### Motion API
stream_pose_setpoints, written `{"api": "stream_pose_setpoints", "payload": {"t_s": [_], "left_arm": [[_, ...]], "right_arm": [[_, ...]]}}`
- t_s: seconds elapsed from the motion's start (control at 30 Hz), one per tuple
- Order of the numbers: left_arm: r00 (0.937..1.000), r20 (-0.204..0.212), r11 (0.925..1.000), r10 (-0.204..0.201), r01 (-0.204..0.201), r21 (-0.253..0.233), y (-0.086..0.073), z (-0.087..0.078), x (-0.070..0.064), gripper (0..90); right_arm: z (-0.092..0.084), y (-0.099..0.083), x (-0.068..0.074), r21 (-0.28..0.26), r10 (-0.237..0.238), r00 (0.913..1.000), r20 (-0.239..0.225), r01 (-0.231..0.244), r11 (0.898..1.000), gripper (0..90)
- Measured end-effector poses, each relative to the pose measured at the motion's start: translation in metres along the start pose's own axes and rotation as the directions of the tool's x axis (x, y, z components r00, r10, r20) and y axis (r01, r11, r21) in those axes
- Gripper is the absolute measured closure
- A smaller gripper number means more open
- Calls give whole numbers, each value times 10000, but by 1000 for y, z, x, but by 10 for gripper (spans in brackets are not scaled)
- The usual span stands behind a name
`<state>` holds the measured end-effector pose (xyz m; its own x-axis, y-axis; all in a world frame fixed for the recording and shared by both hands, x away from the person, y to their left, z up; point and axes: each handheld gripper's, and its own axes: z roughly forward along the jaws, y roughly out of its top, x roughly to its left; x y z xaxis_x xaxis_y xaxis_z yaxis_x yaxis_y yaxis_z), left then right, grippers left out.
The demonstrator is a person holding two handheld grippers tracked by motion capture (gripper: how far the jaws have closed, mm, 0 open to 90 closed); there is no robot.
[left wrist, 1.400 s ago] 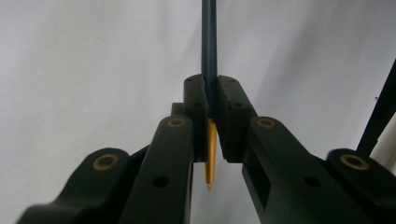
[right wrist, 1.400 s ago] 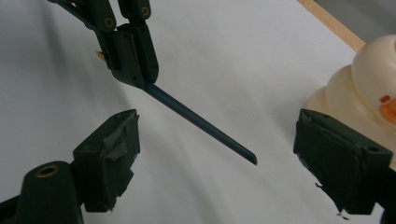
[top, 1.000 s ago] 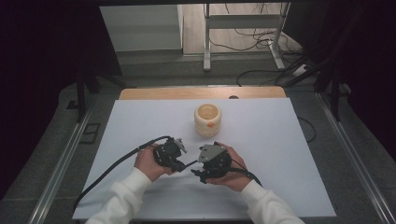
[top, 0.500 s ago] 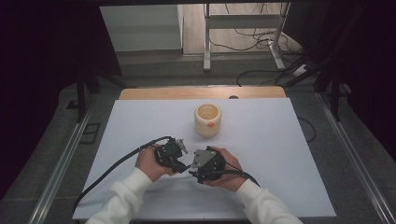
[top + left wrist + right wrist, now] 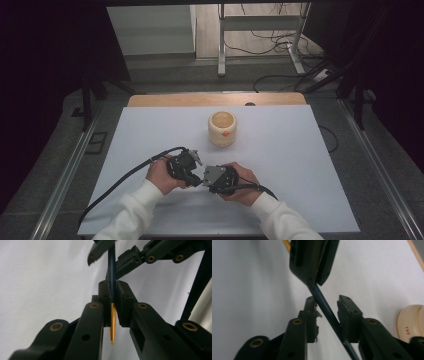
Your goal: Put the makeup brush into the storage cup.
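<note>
On the counter [image 5: 150, 130], the cup [image 5: 222, 128] stands toward the far side, near the middle. The left tongs [image 5: 192, 172] and right tongs [image 5: 210, 176] sit just beside each other at the near side, well apart from the cup. The pen [image 5: 111, 277] runs between both pairs of jaws, above the counter.

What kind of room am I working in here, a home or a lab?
Most likely a lab or recording bench: a white table bare except for a cream cup, dark screens around it, loose cables on the floor behind, and metal frame legs.
</note>
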<state>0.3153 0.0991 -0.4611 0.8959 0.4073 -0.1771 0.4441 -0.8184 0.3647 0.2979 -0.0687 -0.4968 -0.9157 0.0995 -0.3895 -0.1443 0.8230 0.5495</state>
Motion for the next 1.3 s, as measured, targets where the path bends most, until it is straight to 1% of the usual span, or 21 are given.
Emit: {"api": "stream_pose_setpoints", "payload": {"t_s": [0.03, 0.07, 0.1, 0.2, 0.23, 0.27, 0.33, 0.37, 0.4, 0.43, 0.47, 0.57, 0.6, 0.67, 0.7, 0.87, 0.9, 0.97, 1.07, 1.17, 1.3], "left_arm": [[10000, 23, 10000, 76, -76, 55, 0, -1, 0, 836], [9999, 76, 9998, -133, 134, -135, -1, 0, -1, 834], [9999, 74, 9998, -140, 141, -122, -1, 0, -1, 833], [9999, -27, 9997, -142, 142, -207, -1, -2, -1, 815], [9999, -109, 9999, 20, -21, -141, -1, -3, 0, 799], [9998, -175, 9997, 2, -7, -248, -1, -4, 0, 776], [9999, -141, 9990, 51, -57, -434, -2, -6, 0, 729], [9999, -157, 9991, 66, -72, -418, -1, -8, 0, 697], [9994, -265, 9974, -228, 210, -683, -1, -8, -2, 645], [9972, -564, 9954, -499, 450, -849, -1, -8, -3, 583], [9944, -775, 9942, -722, 655, -855, -1, -10, -2, 516], [9877, -987, 9859, -1211, 1081, -1280, -1, -13, -2, 376], [9878, -914, 9847, -1258, 1131, -1326, -2, -15, -2, 322], [9895, -878, 9850, -1151, 1023, -1386, -3, -18, -1, 294], [9892, -854, 9829, -1188, 1050, -1514, -3, -19, -1, 270], [9931, -812, 9775, -841, 664, -2002, -10, -28, -2, 243], [9932, -730, 9709, -909, 720, -2285, -12, -29, -2, 238], [9924, -638, 9593, -1056, 848, -2695, -16, -31, -2, 231], [9862, -539, 9429, -1567, 1332, -3054, -20, -35, -1, 186], [9798, -595, 9310, -1910, 1616, -3274, -25, -38, -2, 164], [9734, -654, 9254, -2194, 1864, -3300, -33, -40, -3, 148]], "right_arm": [[0, 0, 1, 82, -10, 10000, -62, 10, 10000, 733], [0, 1, 2, 223, -85, 10000, -37, 86, 9997, 750], [2, 0, 2, 206, -281, 9992, -293, 287, 9994, 763], [2, 1, 4, 338, -424, 9989, -206, 431, 9985, 798], [2, 1, 5, 335, -483, 9985, -273, 492, 9982, 812], [2, 1, 5, 280, -611, 9969, -501, 626, 9976, 826], [1, 2, 4, 222, -792, 9955, -517, 804, 9965, 839], [0, 2, 4, 187, -747, 9959, -508, 757, 9970, 840], [-1, 2, 3, 147, -683, 9967, -437, 690, 9975, 840], [-2, 1, 2, 166, -557, 9975, -445, 564, 9983, 840], [-4, 1, 1, 187, -492, 9976, -487, 502, 9986, 840], [-6, -1, -1, 60, -273, 9991, -330, 275, 9996, 840], [-7, -1, -1, 23, -117, 9993, -351, 118, 9999, 840], [-8, -2, -2, -21, -67, 9994, -349, 66, 10000, 840], [-9, -2, -2, -24, 20, 9993, -369, -20, 10000, 840], [-11, -5, -3, -59, 213, 9994, -280, -215, 9998, 840], [-11, -5, -3, -62, 365, 9990, -259, -367, 9993, 840], [-14, -6, -5, -29, 361, 9991, -230, -362, 9993, 840], [-16, -7, -6, -107, 558, 9983, -173, -560, 9984, 839], [-19, -9, -8, -126, 664, 9977, -139, -666, 9977, 839], [-22, -11, -10, -241, 867, 9962, -51, -868, 9959, 838]]}}
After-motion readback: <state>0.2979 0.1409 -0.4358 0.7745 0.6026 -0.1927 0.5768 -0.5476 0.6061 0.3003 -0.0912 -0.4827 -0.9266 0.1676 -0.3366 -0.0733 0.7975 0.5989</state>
